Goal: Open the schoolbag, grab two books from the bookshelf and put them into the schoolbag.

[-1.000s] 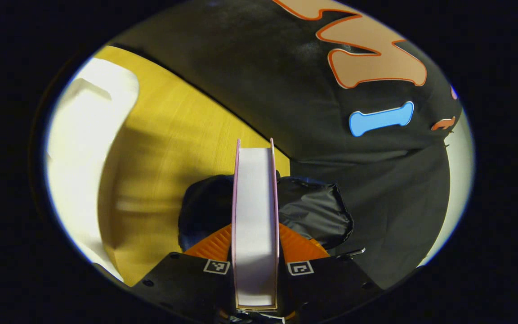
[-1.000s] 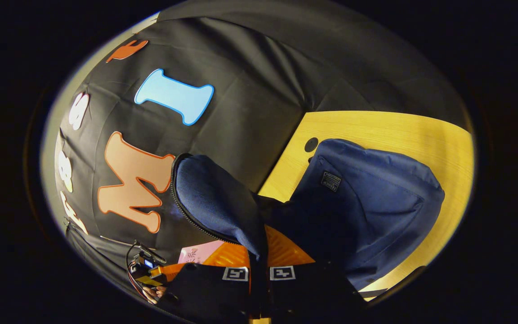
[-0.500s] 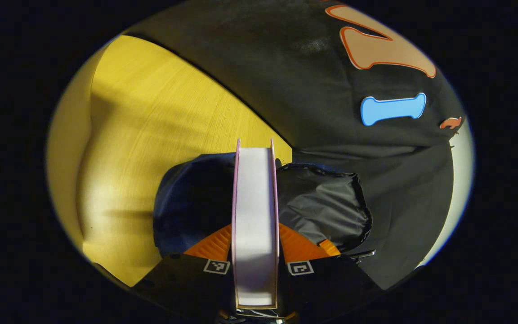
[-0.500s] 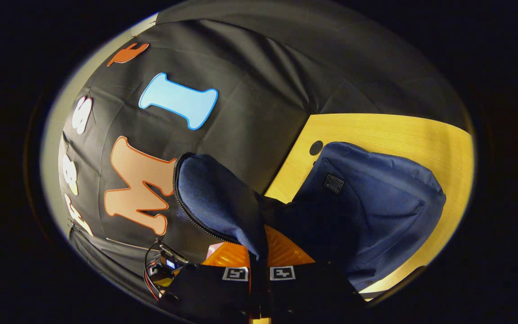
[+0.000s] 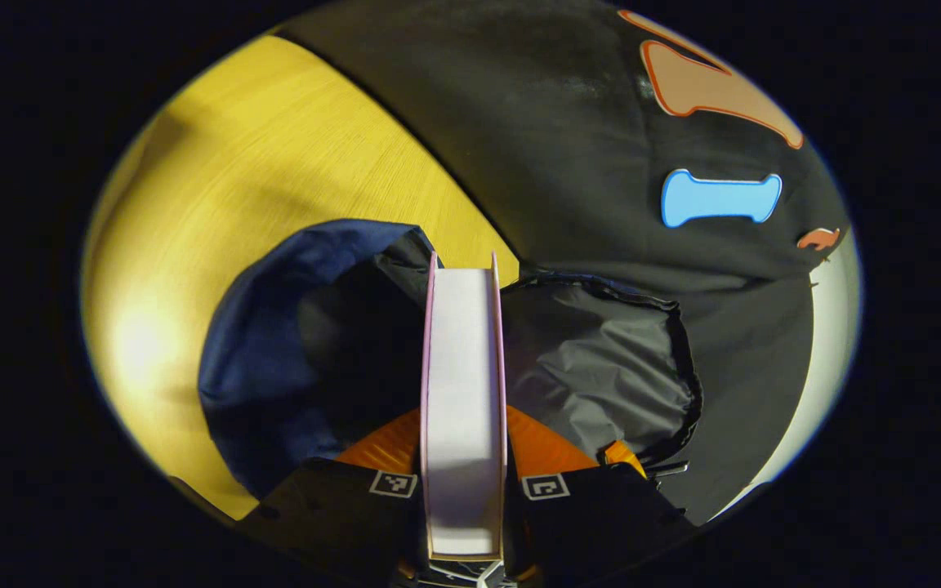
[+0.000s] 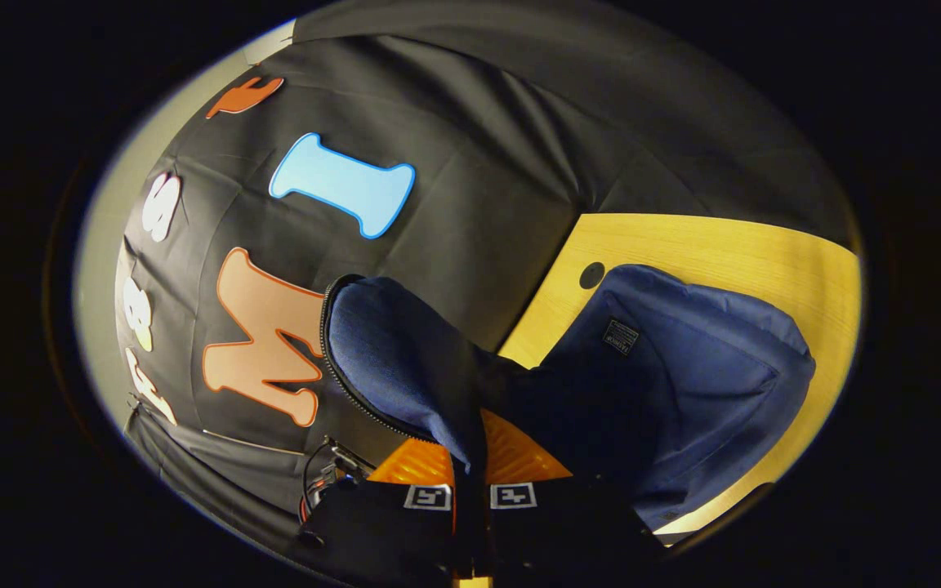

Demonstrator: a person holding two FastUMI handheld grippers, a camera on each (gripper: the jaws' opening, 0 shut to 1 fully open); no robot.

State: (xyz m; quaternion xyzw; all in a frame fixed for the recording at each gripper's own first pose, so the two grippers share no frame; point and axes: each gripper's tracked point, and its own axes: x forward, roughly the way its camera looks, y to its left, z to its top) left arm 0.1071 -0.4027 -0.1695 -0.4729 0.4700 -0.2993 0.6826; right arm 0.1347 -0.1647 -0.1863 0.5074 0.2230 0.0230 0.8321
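The left hand-held gripper clamps a book edge-on just ahead of the schoolbag mouth on the worktop, which the right hand-held gripper, pinching its flap, holds open to receive it.

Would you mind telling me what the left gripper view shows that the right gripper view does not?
Left gripper view alone: the book clamped in the left gripper, aimed at the bag's open mouth and grey lining. Right gripper view alone: the right gripper pinching the zipped flap, and the bag's front with its label. Both: the schoolbag and yellow table.
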